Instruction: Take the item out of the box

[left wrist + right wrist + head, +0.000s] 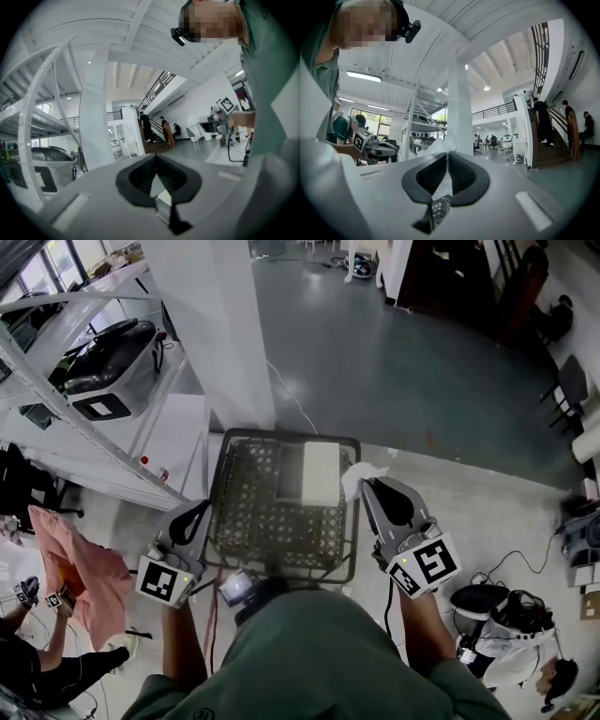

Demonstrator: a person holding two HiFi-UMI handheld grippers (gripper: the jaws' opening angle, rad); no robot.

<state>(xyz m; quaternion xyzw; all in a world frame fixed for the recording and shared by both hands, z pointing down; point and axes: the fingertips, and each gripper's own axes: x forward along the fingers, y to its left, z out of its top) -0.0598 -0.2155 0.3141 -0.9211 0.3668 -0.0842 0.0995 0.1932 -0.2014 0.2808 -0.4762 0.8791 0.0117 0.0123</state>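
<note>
A black mesh basket (272, 549) stands in front of me with a white box (321, 472) upright at its far right. My right gripper (365, 483) hovers at the basket's right far corner, beside the box. It is shut on a crumpled white tissue (357, 473) that sticks out past the tips. In the right gripper view the tissue (436, 146) rises from between the closed jaws of the right gripper (448, 154). My left gripper (201, 509) hangs at the basket's left rim, shut and holding nothing; the left gripper view shows the left gripper (156, 156) with its jaws meeting at the tip.
A white pillar (220, 334) rises just behind the basket. White shelving with black bins (117, 357) runs along the left. A pink cloth (80, 573) and another person's hands are at lower left. Cables and gear (506, 634) lie on the floor at right.
</note>
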